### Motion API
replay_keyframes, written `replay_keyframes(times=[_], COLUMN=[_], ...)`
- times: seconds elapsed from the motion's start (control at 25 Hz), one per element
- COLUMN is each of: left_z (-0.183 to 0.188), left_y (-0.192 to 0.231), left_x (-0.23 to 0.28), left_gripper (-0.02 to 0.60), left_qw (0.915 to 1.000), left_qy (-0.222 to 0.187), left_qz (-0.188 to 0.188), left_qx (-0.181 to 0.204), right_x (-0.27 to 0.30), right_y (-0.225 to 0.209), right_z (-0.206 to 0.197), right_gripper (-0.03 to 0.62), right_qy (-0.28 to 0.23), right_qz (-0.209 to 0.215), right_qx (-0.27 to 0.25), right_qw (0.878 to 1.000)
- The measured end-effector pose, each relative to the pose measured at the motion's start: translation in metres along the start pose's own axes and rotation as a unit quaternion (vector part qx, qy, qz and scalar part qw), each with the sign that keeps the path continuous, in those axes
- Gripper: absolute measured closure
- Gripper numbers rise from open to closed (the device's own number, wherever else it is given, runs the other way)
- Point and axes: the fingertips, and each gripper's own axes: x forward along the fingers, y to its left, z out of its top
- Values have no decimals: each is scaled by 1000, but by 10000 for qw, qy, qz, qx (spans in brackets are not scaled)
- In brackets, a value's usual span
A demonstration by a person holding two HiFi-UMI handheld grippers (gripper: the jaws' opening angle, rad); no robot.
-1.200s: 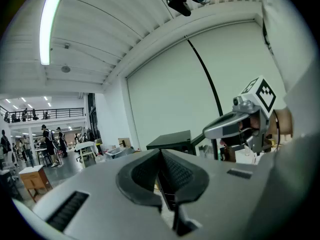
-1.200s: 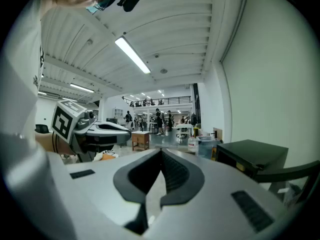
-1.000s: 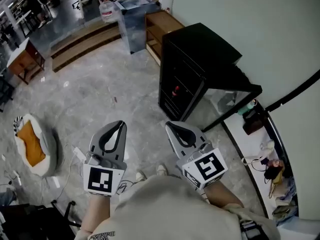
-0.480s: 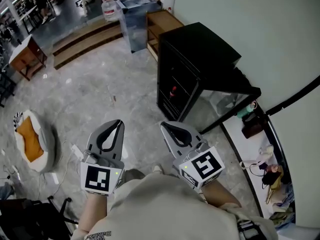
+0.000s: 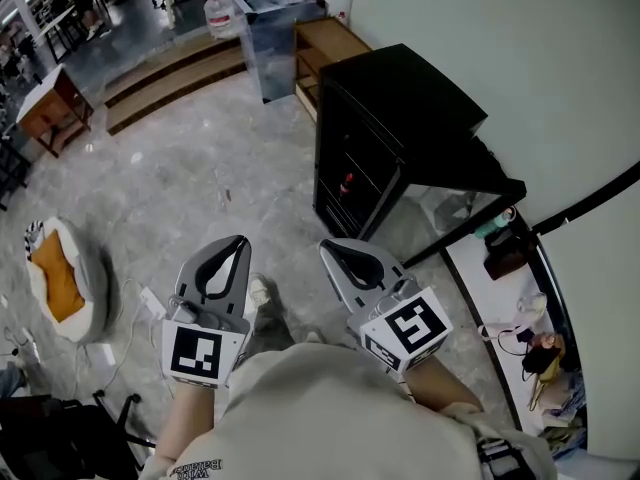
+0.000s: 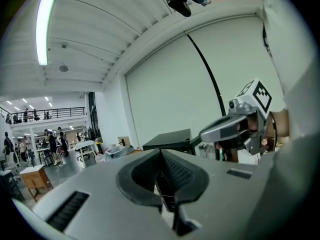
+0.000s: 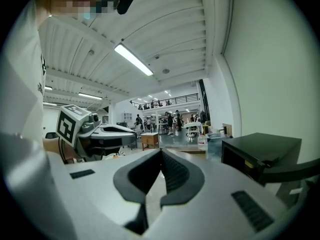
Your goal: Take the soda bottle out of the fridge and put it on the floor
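The grey stone floor extends beneath both units. The black fridge stands ahead of the right hand-held gripper, with its door open. The right unit and the left hand-held gripper both have their jaws fully together and hold nothing. The soda bottle sits inside the fridge, well ahead of the right unit.

- The grey stone floor carries a black fridge beside the wall.
- A round cushion with an orange middle lies at the left.
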Motion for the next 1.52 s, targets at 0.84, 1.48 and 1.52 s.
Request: replay_keyframes(times=[0.84,1.48,1.52], left_z=[-28,-46,-47], left_y=[132,257,261], left_x=[119,238,242], left_gripper=[572,572,572], left_qw=[9971,9848,9836], left_qy=[2,-64,-88], left_qz=[-701,-1726,-1795], left_qx=[-280,-168,-162], right_x=[152,288,294], right_y=[-76,-150,-152], right_z=[-4,21,22], right_gripper=[599,599,599], right_qy=[463,705,657], right_qz=[-574,-1541,-1622], right_qx=[-69,-9,-8], right_qw=[9973,9855,9846])
